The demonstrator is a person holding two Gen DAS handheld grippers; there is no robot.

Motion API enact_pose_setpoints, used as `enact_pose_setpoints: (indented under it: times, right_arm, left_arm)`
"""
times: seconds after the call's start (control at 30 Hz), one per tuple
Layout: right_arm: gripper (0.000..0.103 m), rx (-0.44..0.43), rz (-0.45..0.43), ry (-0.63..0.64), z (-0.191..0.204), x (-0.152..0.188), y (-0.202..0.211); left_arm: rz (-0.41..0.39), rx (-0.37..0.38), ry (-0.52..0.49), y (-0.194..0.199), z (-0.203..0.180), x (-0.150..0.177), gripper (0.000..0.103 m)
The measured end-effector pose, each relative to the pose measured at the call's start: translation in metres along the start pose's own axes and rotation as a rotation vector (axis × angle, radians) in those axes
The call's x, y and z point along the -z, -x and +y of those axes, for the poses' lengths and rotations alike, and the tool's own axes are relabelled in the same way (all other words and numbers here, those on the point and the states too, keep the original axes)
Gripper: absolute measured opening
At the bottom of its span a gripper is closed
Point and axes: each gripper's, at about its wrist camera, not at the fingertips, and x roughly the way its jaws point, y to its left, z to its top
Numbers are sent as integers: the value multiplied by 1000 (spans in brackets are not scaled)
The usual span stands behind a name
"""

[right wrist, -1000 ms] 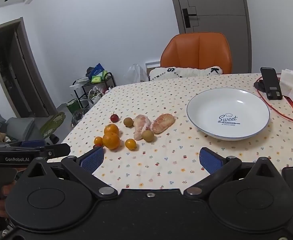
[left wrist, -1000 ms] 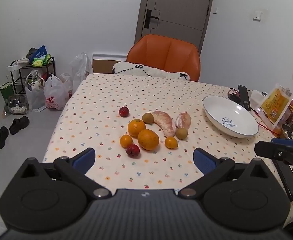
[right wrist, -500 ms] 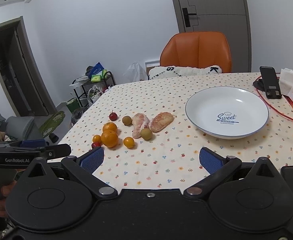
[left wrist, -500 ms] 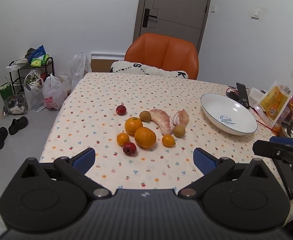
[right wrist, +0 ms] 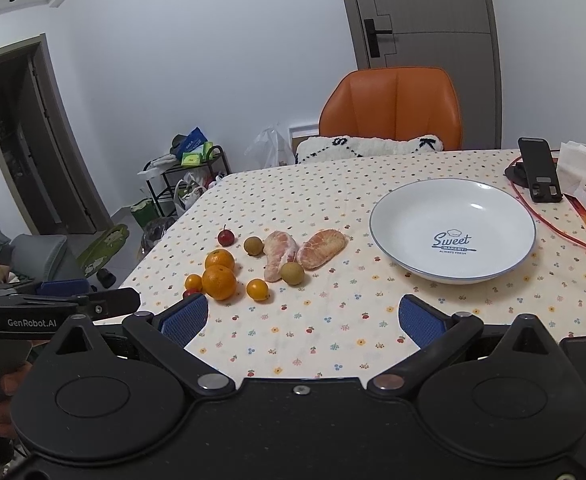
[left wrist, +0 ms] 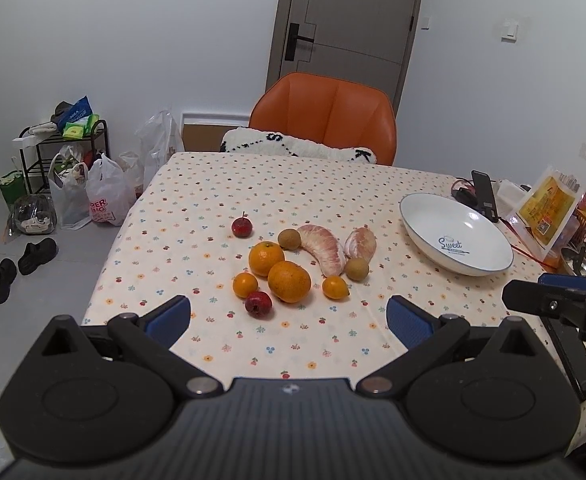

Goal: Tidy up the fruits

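A cluster of fruit lies mid-table on the patterned cloth: two large oranges, small oranges, two red fruits, two brownish round fruits, and two peeled pomelo segments. To the right of the fruit stands a white plate marked "Sweet", with nothing on it. My left gripper hangs open near the front edge, short of the fruit. My right gripper is open too, between fruit and plate.
An orange chair with a white cushion stands at the far side. A phone on a stand, a red cable and snack packets sit at the right edge. Bags, a rack and shoes lie on the floor at left.
Both grippers have lifted or tilted slightly, so the fruit and plate sit a little lower and farther in view. Nothing on the table has moved.
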Motion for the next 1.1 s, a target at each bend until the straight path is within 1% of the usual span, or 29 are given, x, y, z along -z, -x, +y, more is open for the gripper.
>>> enact_pose_setpoints:
  times: [0.43, 0.67, 0.83, 0.9, 1.1]
  right_arm:
    - [103, -8, 8, 13, 2, -2, -4]
    - [103, -11, 16, 24, 2, -2, -7]
    - [103, -9, 21, 11, -2, -2, -10]
    - [103, -13, 4, -1, -5, -2, -9]
    - [103, -25, -10, -41, -19, -3, -17]
  left_arm:
    - [-6, -4, -20, 3, -4, -1, 103]
    - [6, -7, -17, -1, -4, 0, 103]
    - [8, 0, -26, -3, -7, 2, 103]
    - [7, -9, -31, -6, -8, 3, 103]
    - [-4, -10, 3, -12, -3, 5, 103]
